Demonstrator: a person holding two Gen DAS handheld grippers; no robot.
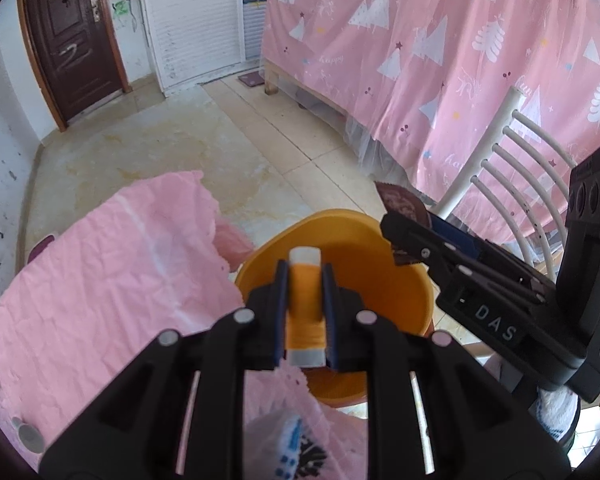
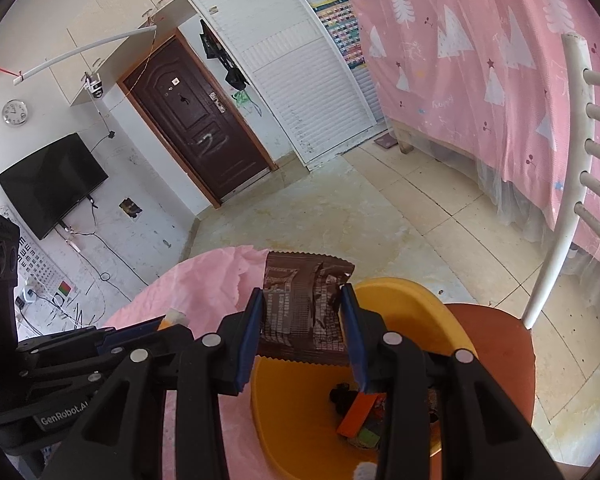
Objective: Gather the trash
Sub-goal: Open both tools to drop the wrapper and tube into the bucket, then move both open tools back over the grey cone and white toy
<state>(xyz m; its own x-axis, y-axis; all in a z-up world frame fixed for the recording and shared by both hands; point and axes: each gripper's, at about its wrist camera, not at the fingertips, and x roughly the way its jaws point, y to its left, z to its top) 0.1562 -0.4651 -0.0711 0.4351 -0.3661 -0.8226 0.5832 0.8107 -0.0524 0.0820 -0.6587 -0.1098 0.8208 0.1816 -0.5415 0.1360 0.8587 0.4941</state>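
Both grippers loaded over the yellow bin.

Left wrist: your left gripper (image 1: 306, 304) is clamped on an orange-and-white tube (image 1: 305, 306) above the yellow bin (image 1: 396, 280). Right wrist: your right gripper (image 2: 304, 340) pinches a brown wrapper (image 2: 304, 312) over the bin (trash lies inside), beside the pink tablecloth (image 2: 204, 284).
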